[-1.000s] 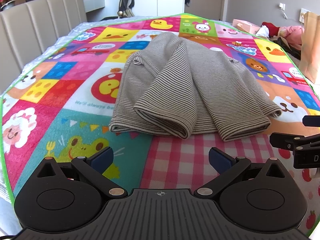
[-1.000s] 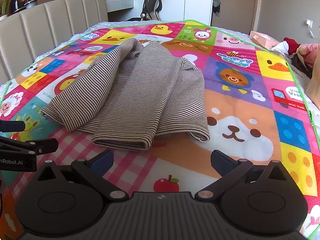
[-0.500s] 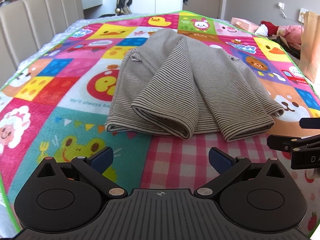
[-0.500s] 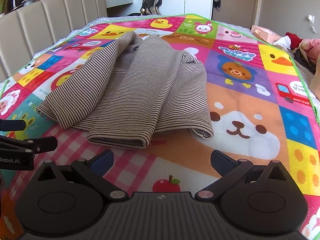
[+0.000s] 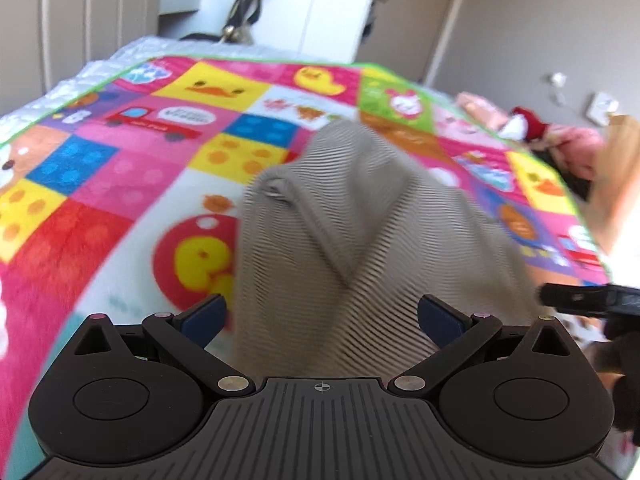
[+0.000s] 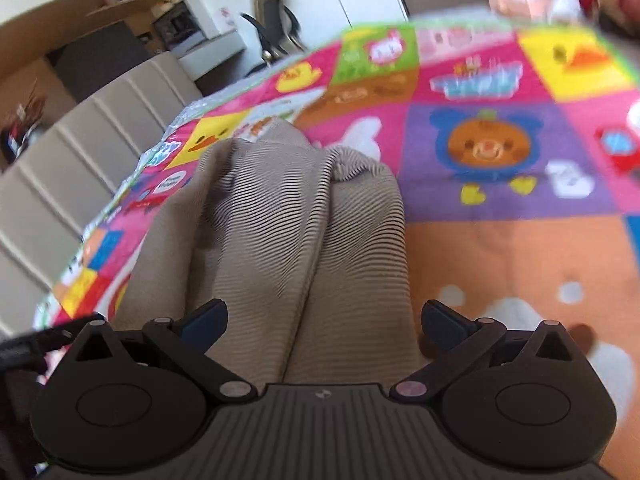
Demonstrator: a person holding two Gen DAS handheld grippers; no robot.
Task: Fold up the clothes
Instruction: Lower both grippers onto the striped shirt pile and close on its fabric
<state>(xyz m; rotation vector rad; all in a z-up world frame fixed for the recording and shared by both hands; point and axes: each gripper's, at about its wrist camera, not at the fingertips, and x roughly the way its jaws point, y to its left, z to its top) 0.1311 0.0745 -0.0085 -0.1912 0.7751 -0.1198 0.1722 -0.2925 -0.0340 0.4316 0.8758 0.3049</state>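
The striped grey-beige garment (image 5: 360, 216) lies folded lengthwise on the colourful cartoon play mat (image 5: 120, 184). In the left wrist view its near end runs between the wide-apart blue fingertips of my left gripper (image 5: 322, 312), which is open and low over the cloth. My right gripper (image 6: 324, 318) is also open, and the garment (image 6: 280, 232) fills the gap between its fingers in the same way. The right gripper's tip (image 5: 580, 300) shows at the right edge of the left view. Both views are motion-blurred.
A beige padded headboard (image 6: 80, 148) borders the mat on the left. Pink and red clothing (image 5: 560, 136) and a brown paper bag (image 5: 620, 184) sit off the mat's right side. An office chair (image 6: 272, 28) stands at the back.
Both grippers have moved forward and down onto the garment's near end, so the cloth now sits between their fingers. The right gripper has tilted. The jaws stay wide apart.
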